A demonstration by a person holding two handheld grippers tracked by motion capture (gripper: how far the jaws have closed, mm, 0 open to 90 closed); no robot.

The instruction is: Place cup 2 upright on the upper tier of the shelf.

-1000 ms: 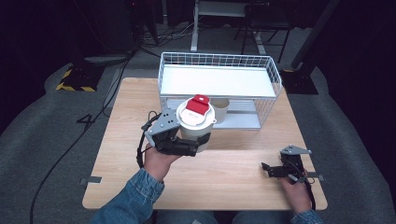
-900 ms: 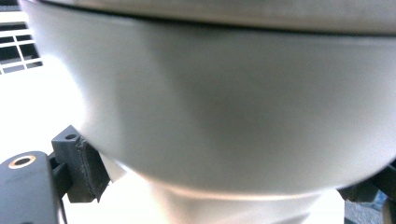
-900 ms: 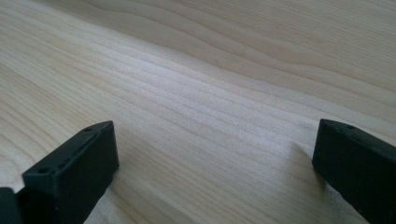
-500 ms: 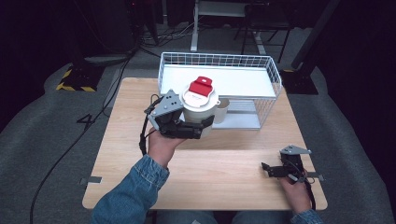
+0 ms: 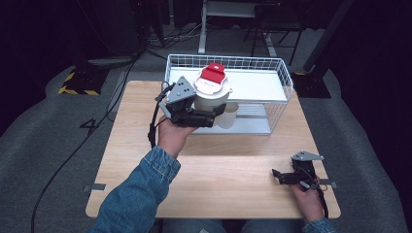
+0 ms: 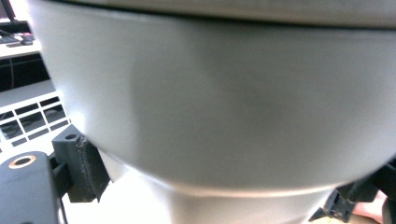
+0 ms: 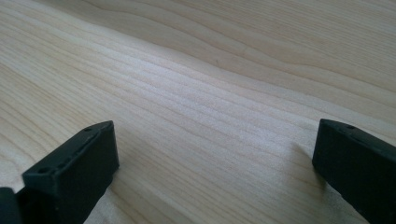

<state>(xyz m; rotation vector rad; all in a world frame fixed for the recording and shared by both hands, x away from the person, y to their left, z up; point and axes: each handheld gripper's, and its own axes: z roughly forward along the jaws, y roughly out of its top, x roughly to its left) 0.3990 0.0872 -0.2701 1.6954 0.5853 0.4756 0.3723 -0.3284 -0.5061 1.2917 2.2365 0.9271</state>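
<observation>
My left gripper (image 5: 206, 116) is shut on a white tub (image 5: 211, 94) with a white lid and a red tab on top. It holds the tub in the air at the front left of a white wire basket (image 5: 286, 82). In the left gripper view the tub's pale wall (image 6: 210, 93) is very close, with a black jaw at each lower corner. My right gripper (image 5: 278, 177) lies low on the wooden table (image 5: 233, 179) near its front right corner. Its jaws are open on bare wood (image 7: 212, 158).
A pale cup (image 5: 229, 116) stands just right of the held tub, at the basket's front left; I cannot tell whether it is inside. The basket has a white floor. Dark floor, cables and stands surround the table.
The left gripper has carried the tub up and away from the person, from the table's middle to the basket's front edge. The right gripper has stayed put.
</observation>
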